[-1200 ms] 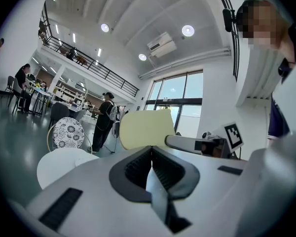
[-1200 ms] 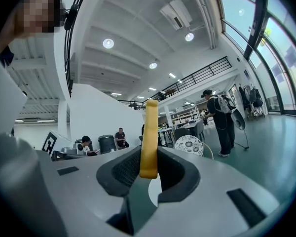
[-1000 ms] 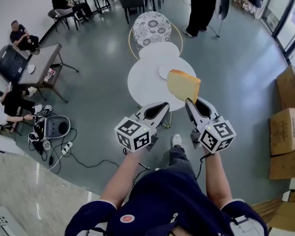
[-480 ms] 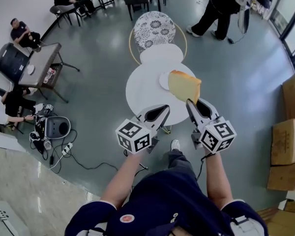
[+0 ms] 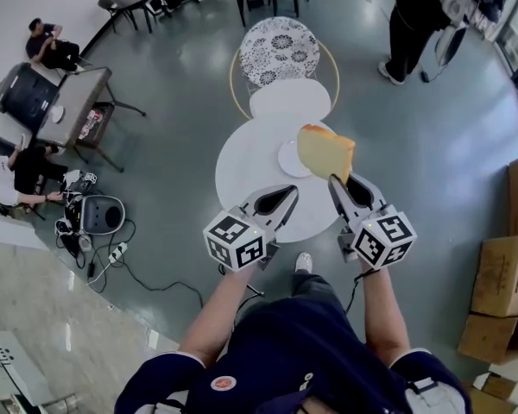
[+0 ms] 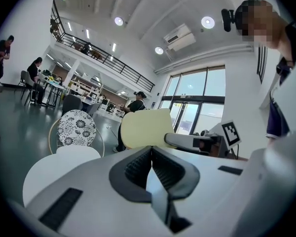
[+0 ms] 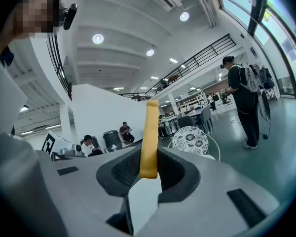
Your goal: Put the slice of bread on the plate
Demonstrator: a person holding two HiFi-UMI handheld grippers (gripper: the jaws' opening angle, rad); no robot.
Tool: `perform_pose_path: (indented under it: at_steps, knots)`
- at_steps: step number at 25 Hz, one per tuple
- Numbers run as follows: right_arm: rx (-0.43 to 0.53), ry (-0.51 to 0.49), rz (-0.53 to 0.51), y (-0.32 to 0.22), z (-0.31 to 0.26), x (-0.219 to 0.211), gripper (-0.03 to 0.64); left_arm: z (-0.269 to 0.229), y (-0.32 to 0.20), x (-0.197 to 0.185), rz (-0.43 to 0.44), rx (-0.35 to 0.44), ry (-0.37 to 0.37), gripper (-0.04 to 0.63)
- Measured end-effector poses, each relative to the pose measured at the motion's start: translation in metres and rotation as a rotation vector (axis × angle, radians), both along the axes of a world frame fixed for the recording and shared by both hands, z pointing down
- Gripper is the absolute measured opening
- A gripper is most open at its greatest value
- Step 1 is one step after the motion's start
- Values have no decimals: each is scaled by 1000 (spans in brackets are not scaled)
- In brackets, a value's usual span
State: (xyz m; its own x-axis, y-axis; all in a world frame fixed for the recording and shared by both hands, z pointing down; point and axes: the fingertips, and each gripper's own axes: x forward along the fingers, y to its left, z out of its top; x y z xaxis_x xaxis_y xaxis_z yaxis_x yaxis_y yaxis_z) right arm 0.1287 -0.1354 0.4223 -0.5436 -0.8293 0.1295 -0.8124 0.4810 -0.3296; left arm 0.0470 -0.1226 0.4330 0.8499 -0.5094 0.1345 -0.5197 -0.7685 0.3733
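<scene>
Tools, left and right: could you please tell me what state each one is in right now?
Left tool: closed, nothing between its jaws.
Right tool: closed on the slice of bread.

Glossy floor (image 5: 432, 145); smooth matt table (image 5: 242, 162); spongy bread (image 5: 325, 151); cardboard boxes (image 5: 501, 287).

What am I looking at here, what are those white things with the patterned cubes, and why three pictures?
A person holds a hand tool in each hand, each ending in a two-jaw gripper; the cubes are part of them. The top-down picture comes from a camera on the person's head; the other two from cameras riding on each gripper, looking along its jaws. The right gripper is shut on a slice of bread. The left gripper is shut and empty. Below is a round white table with a white plate, bare where it shows.
</scene>
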Motion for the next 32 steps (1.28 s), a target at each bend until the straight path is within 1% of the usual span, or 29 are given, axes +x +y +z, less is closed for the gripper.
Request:
perform_pose_path:
  at_steps: [5, 9, 12, 16, 19, 25, 32]
  knots:
    - [-29, -12, -52, -26, 7, 6, 92, 2, -29, 13, -45, -15, -1, 8]
    - [-37, -22, -78, -41, 12, 11, 92, 6, -41, 21, -67, -22, -9, 9]
    - [-43, -29, -80, -48, 16, 17, 92, 9, -45, 26, -70, -26, -17, 9]
    - [-48, -31, -64, -55, 21, 17, 92, 10, -54, 23, -66, -19, -27, 9]
    - [-45, -30, -40, -59, 20, 16, 92, 10, -62, 21, -42, -12, -30, 9]
    - [-28, -18, 37, -65, 11, 16, 92, 7, -71, 26, 59, 5, -45, 9]
    - [-6, -2, 101, -65, 1, 10, 92, 2, -74, 21, 129, 14, -32, 9]
